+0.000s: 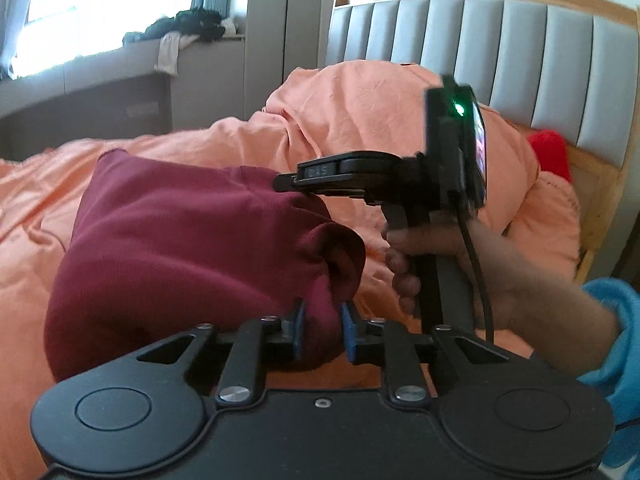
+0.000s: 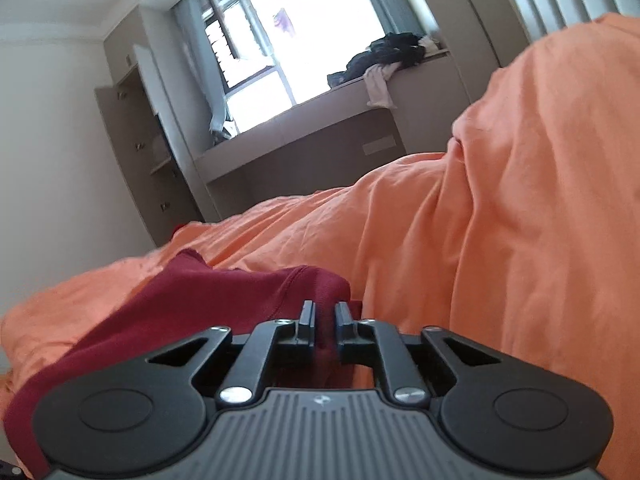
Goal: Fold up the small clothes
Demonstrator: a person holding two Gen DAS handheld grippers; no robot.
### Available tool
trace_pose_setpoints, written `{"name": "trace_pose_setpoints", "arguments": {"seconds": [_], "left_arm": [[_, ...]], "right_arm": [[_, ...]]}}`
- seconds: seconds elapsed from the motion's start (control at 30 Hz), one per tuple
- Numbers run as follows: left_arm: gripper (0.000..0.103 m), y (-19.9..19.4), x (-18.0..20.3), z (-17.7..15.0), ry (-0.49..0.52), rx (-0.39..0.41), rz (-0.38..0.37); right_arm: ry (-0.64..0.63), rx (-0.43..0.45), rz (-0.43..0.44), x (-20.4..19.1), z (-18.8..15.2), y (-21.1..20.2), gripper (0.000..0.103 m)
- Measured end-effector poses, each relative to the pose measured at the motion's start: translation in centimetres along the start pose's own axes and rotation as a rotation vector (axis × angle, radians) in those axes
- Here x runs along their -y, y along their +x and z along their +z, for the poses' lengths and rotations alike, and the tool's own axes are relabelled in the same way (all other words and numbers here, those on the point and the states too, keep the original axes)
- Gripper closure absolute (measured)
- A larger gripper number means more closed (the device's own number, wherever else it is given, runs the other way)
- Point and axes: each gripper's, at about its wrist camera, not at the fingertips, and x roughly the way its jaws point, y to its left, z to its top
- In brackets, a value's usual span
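Observation:
A dark red garment [image 1: 168, 240] hangs bunched above the orange bedding [image 1: 360, 100]. My left gripper [image 1: 323, 322] is shut on a bunched edge of it, cloth filling the gap between the blue pads [image 1: 349, 334]. My right gripper [image 2: 325, 318] is shut on another edge of the red garment [image 2: 192, 296], which drapes away to the lower left. In the left wrist view the right gripper [image 1: 286, 182] reaches in from the right, held by a hand [image 1: 424, 256], its tips against the garment's top edge.
The orange duvet [image 2: 500, 220] is heaped high toward the padded grey headboard [image 1: 500, 48]. A red item [image 1: 550, 152] lies by the headboard. A window ledge [image 2: 360, 92] with a pile of dark clothes [image 2: 384, 54] and cupboards stand beyond the bed.

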Motion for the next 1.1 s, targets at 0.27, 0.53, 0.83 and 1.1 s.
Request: {"name": "trace_pose_setpoints", "arguments": {"seconds": [0.27,0.53,0.83,1.1], "left_arm": [[0.036,-3.7,-1.3,1.9,-0.091,0.05,0.002],[0.002,-6.5,-3.9,4.0,-0.127,0.161,0.27],[0.001,-3.8,-9.6,4.0,-0.196,0.029,0.308],[0.0,-2.8,-12.1,2.1,-0.299,-0.031,0.259]], "right_arm": [[0.012,0.05,-0.009,-0.3,-1.4,-2.9,0.04],[0.089,0.051,0.03,-0.3,-3.6,-4.1,0.013],[0.136,0.005,0.044,-1.1,-6.7,-4.3,0.0],[0.145,0.004,0.026,-1.1,-7.9,-3.9,0.0]]}}
